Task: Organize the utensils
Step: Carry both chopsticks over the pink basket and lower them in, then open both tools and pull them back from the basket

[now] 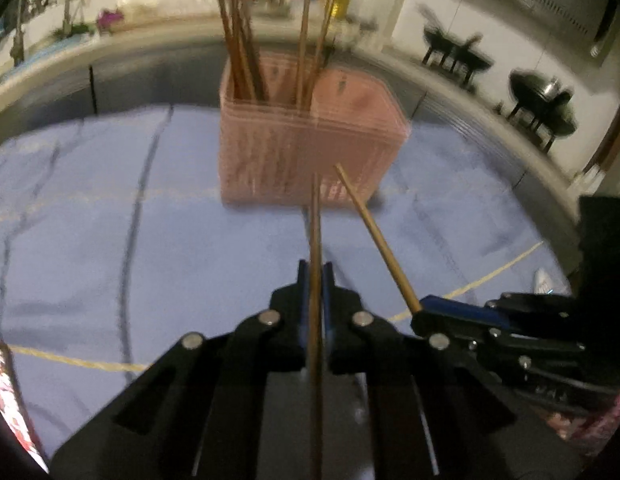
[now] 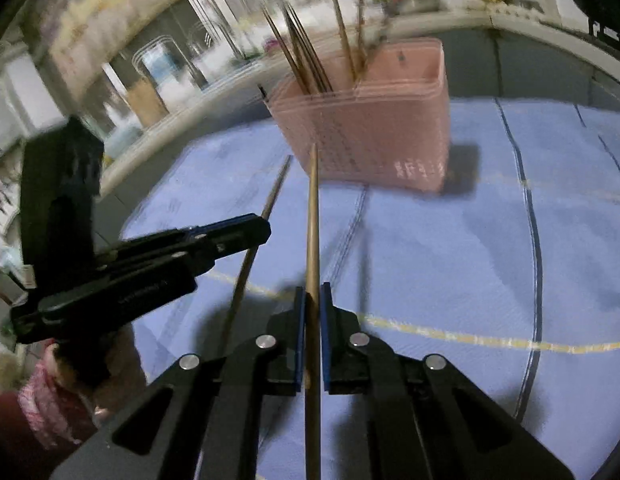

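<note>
A pink slotted utensil holder [image 1: 306, 148] stands on the blue cloth, with several brown chopsticks upright in its left half. It also shows in the right wrist view [image 2: 374, 136]. My left gripper [image 1: 315, 276] is shut on a dark brown chopstick [image 1: 315, 224] that points at the holder. My right gripper [image 2: 313, 300] is shut on a lighter chopstick [image 2: 312, 216], also pointing at the holder. The right gripper [image 1: 426, 308] and its chopstick [image 1: 374, 236] show in the left wrist view. The left gripper [image 2: 262, 232] and its chopstick [image 2: 276, 188] show in the right wrist view.
A blue cloth [image 1: 110, 220] with dark and yellow stripes covers the table. A counter [image 1: 150, 28] with bottles and plants runs behind. Black stove pan supports [image 1: 542, 104] sit at the right. The person's patterned sleeve [image 2: 46, 400] is at the lower left.
</note>
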